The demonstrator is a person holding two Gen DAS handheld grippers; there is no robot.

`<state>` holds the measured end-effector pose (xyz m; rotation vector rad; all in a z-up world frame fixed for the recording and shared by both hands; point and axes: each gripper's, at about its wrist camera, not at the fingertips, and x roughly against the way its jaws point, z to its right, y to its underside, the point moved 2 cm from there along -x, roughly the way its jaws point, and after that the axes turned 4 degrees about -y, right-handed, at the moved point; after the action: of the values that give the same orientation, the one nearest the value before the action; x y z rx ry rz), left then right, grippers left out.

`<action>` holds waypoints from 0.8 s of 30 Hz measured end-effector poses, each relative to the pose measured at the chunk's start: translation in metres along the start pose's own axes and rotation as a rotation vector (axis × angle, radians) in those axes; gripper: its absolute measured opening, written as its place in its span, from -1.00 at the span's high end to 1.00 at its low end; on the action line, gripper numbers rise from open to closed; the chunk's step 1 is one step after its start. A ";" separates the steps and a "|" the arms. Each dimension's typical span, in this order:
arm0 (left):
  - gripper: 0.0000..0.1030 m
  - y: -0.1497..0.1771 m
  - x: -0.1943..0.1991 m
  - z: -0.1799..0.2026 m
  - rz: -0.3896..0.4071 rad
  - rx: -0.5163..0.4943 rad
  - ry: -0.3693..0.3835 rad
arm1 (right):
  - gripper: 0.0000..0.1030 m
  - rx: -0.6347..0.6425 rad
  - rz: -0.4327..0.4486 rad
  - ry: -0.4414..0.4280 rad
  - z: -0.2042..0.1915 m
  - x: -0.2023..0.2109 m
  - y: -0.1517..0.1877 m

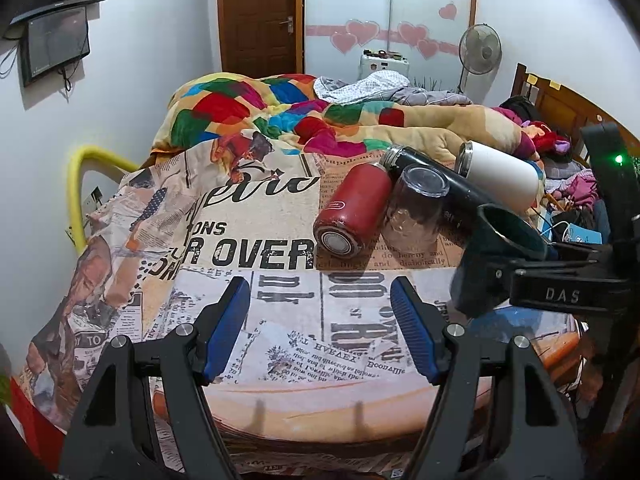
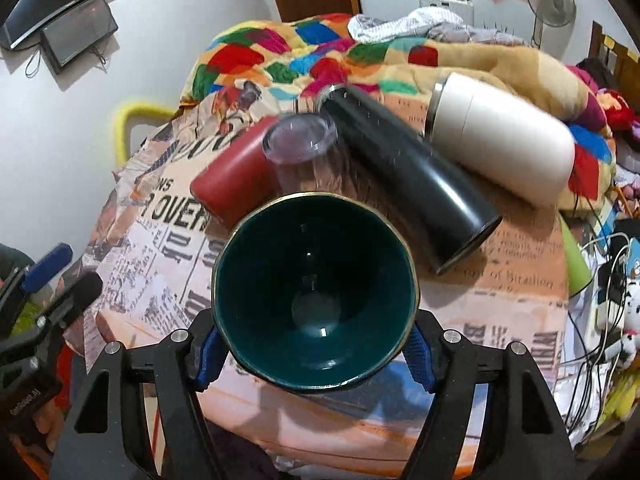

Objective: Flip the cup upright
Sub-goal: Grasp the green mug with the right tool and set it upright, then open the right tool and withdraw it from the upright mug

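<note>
**Green cup held in my right tool above the bed**

My right tool (image 2: 316, 344) is clenched on the dark green cup (image 2: 314, 300), one blue pad on each side of its body. The cup is in the air over the near edge of the bed (image 1: 280, 216), its mouth facing my camera. My left tool (image 1: 320, 320) is released and holds nothing. Further in, a clear glass (image 1: 414, 208) stands upside down between a red bottle (image 1: 354, 212) and a black bottle (image 2: 408, 168); a white bottle (image 2: 500, 132) lies beside them.

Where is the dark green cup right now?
The dark green cup is held between the right gripper's fingers, above the bed's near edge, just in front of the upside-down clear glass and red flask.
</note>
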<state>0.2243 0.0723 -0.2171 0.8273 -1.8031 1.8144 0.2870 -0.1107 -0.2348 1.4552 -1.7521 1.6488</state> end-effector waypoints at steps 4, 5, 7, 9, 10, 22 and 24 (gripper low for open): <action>-0.39 -0.003 -0.001 -0.002 0.000 0.008 0.007 | -0.35 0.019 0.003 0.008 -0.004 -0.004 -0.002; -0.39 -0.004 -0.001 -0.003 0.000 0.009 0.008 | -0.35 0.029 0.003 0.017 -0.006 -0.005 -0.002; -0.39 -0.004 -0.003 -0.003 -0.001 0.006 0.005 | -0.35 0.042 -0.002 0.024 -0.008 -0.008 0.000; -0.39 -0.004 -0.004 -0.003 -0.006 0.006 0.005 | -0.35 0.044 -0.009 0.020 -0.009 -0.011 0.002; -0.39 -0.004 -0.005 -0.003 -0.009 0.007 0.006 | -0.35 0.049 -0.013 0.022 -0.010 -0.013 0.004; -0.39 -0.003 -0.006 -0.002 -0.026 0.012 0.016 | -0.37 0.139 -0.035 0.082 -0.023 -0.015 0.017; -0.39 -0.004 -0.002 0.000 -0.020 0.015 0.018 | -0.46 0.132 -0.053 0.068 -0.022 -0.015 0.019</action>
<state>0.2281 0.0729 -0.2157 0.8285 -1.7659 1.8194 0.2690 -0.0881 -0.2511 1.4699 -1.5813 1.7940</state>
